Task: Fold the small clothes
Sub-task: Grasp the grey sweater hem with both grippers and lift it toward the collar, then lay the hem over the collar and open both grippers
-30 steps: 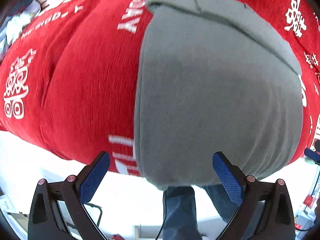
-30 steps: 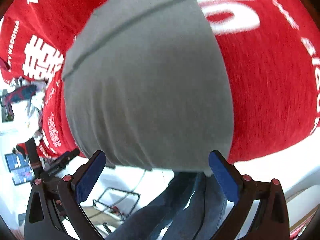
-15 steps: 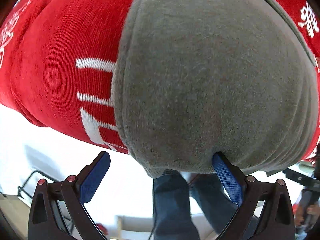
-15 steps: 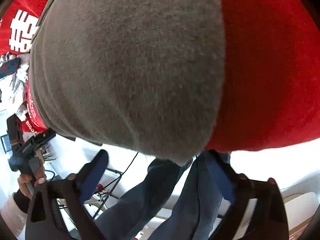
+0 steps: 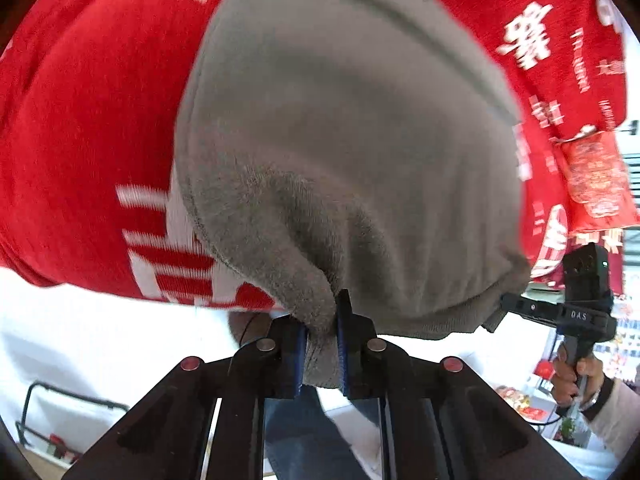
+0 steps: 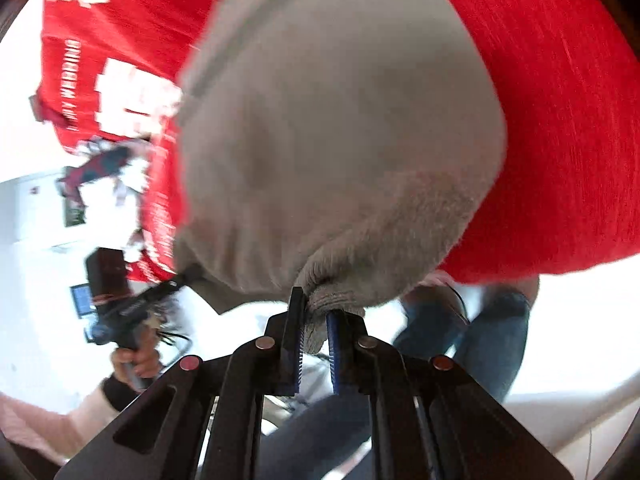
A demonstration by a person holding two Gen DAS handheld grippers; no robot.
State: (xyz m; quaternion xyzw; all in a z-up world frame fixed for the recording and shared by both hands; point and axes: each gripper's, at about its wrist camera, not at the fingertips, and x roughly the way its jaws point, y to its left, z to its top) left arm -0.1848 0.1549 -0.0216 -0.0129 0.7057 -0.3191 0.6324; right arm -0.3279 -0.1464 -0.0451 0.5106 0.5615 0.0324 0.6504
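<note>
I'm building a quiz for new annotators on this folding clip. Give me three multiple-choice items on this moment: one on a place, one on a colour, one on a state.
1. Where does the grey garment lie?
A. On the red cloth with white print
B. On a bare wooden floor
C. Inside a basket

2. What colour are the pads on the fingers?
A. Yellow
B. Blue
C. White

3. What is the state of the left gripper and the right gripper?
A. Both wide open above the garment
B. One open, one shut
C. Both shut on the garment's near edge

Answers:
1. A, the red cloth shows around the grey garment on both sides.
2. B, blue pads press the fabric in both wrist views.
3. C, a bunch of grey fabric is pinched between each pair of fingers; both pairs have just been closing.
</note>
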